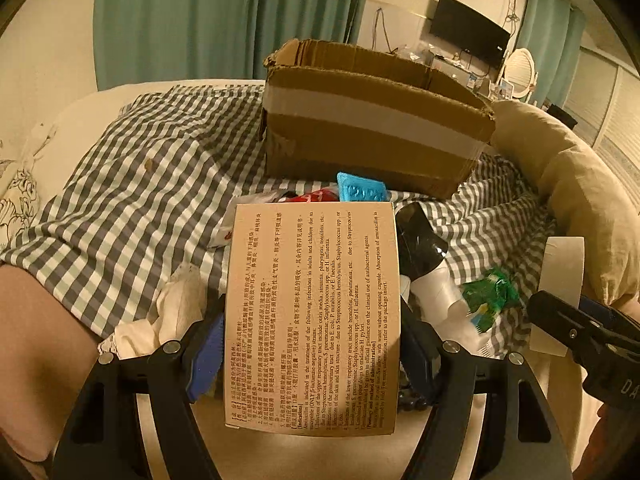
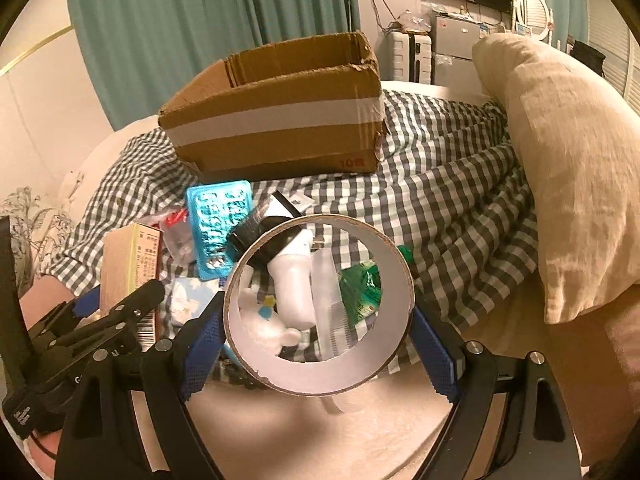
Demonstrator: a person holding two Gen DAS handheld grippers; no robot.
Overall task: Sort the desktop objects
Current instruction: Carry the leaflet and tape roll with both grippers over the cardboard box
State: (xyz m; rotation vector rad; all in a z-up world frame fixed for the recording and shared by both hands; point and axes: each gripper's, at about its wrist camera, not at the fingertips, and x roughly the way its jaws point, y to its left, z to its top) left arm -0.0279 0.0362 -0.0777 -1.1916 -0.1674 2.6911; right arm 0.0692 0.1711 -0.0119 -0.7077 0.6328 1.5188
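Note:
My left gripper (image 1: 312, 344) is shut on a tan medicine box (image 1: 312, 312) with printed text and holds it above a pile of small items. The box also shows in the right wrist view (image 2: 128, 264). My right gripper (image 2: 320, 340) is shut on a white tape roll (image 2: 316, 376), seen edge-on in the left wrist view (image 1: 560, 292). Through the ring I see a white bottle with a black cap (image 2: 292, 280) and a green wrapper (image 2: 360, 288). A blue blister pack (image 2: 218, 224) lies behind. An open cardboard box (image 1: 372, 120) stands beyond on the checked cloth.
The checked cloth (image 1: 140, 200) covers a bed. A beige pillow (image 2: 568, 168) lies to the right. A crumpled white cloth (image 1: 168, 312) lies at the lower left of the pile. Teal curtains (image 1: 200, 16) hang behind. A red packet (image 1: 316, 196) sits by the blister pack.

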